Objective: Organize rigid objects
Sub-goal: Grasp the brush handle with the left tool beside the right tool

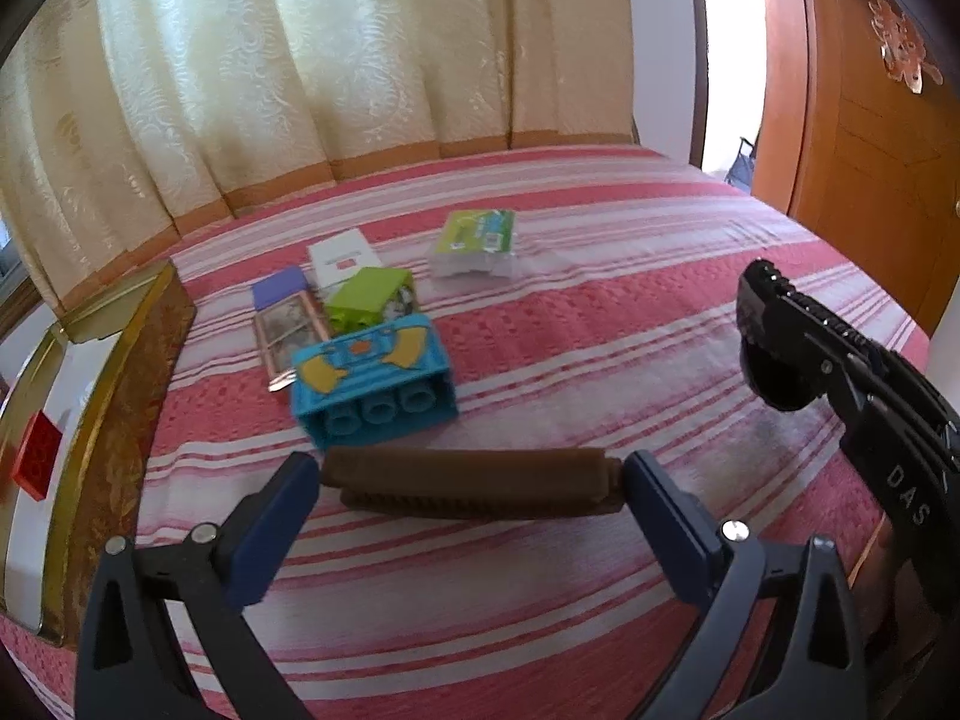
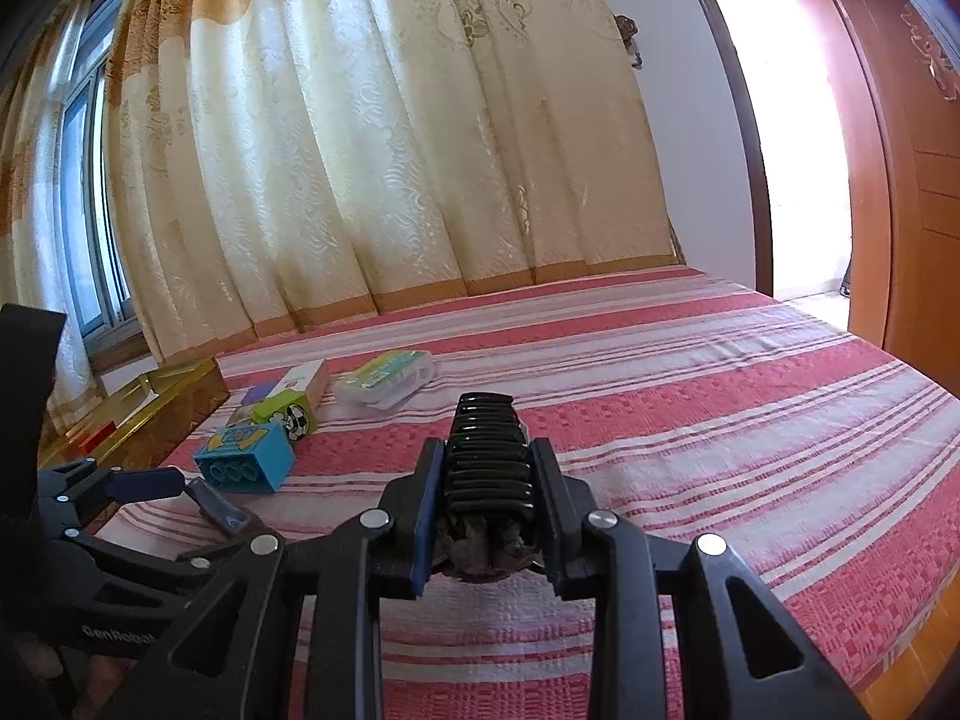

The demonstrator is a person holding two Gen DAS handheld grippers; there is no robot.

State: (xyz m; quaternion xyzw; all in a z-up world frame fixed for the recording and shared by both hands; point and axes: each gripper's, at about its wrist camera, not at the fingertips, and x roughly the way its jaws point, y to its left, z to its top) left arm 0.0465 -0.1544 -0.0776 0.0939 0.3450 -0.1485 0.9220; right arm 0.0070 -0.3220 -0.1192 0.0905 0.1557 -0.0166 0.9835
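Cream patterned curtains hang behind a bed covered in a red-and-white striped woven spread (image 1: 600, 360), which serves as the work surface. At its edge, far to the side of the blue toy block (image 1: 375, 381), lies an open gold-rimmed box (image 1: 120, 396) with a red brick (image 1: 37, 456) inside, probably the collecting place.

The left gripper (image 1: 471, 489) has its jaws spread wide and clamped on the two ends of a long brown ribbed bar (image 1: 471, 483), which sits just in front of the blue toy block. Behind that block lie a green block (image 1: 372, 297), a flat framed card (image 1: 288, 330), a white box (image 1: 345, 258), and, further off, a clear plastic case with a green label (image 1: 474, 243).

The right gripper (image 2: 486, 504) is closed narrow on a black ribbed clip-like object (image 2: 487, 450), though what it is stays unclear in this view.

The step in hand appears to be carrying both items for sorting. Next, the bar must swing toward the gold-rimmed box, clearing the blue block, before release.
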